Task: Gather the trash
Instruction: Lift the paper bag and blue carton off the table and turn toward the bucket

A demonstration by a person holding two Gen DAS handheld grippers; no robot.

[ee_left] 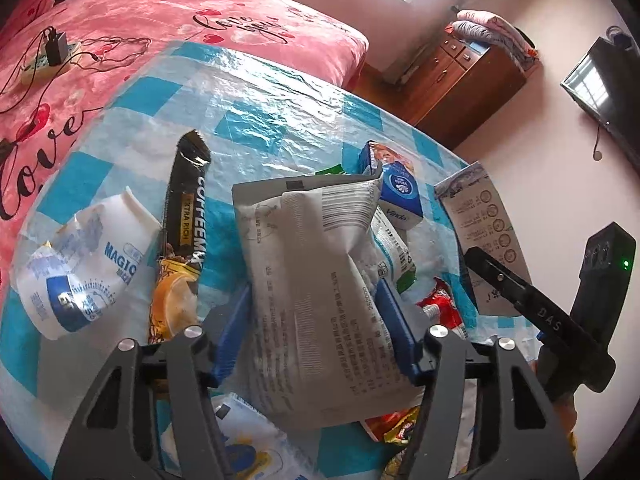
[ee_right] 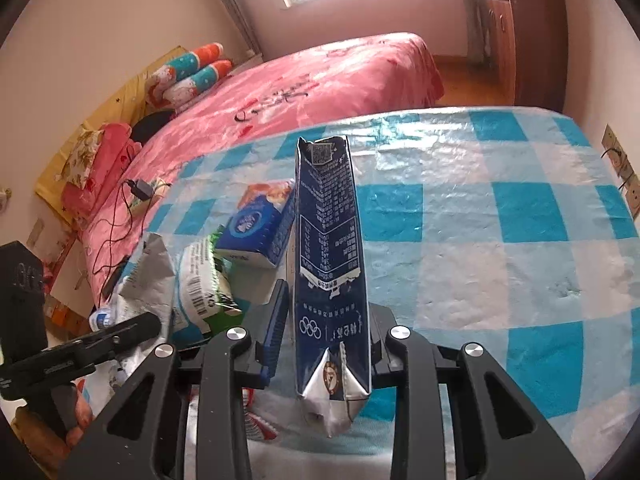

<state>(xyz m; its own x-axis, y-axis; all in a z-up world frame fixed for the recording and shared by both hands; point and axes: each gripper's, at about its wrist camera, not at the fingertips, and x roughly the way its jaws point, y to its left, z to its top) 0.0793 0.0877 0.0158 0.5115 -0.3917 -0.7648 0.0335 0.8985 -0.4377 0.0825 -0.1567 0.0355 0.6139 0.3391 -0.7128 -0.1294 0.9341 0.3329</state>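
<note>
Tool state: the left gripper (ee_left: 316,312) is closed on a grey pouch (ee_left: 316,280), whose sides are pressed by both blue pads (ee_left: 394,320). The right gripper (ee_right: 324,320) is set narrow around a dark blue carton (ee_right: 328,264), which stands upright between the pads; the left pad (ee_right: 276,332) appears slightly clear of the carton wall, so firm contact cannot be confirmed.

Location: both items are held just above the checked cloth (ee_right: 500,208) of the table, with the remaining trash heaped beneath and beside the left gripper.

Hazards:
- The pouch is thin and slack. Slippage is likely if it is lifted quickly, because only its mid-section is clamped.
- The carton is tall and gripped low. It may tip or twist out if the wrist is rolled.
- The two grippers are close together. Contact between them could knock either item loose.
- Loose wrappers under the pouch may be dragged off the table edge.

Count, as visible:
- Grey pouch: one.
- Dark blue carton: one.
- Small blue box (ee_left: 396,188): one.
- Coffee sachet (ee_left: 186,216): one.
- White cup wrapper (ee_left: 84,268): one.
- Red wrapper (ee_left: 440,308): at least one; others are partly hidden.
</note>
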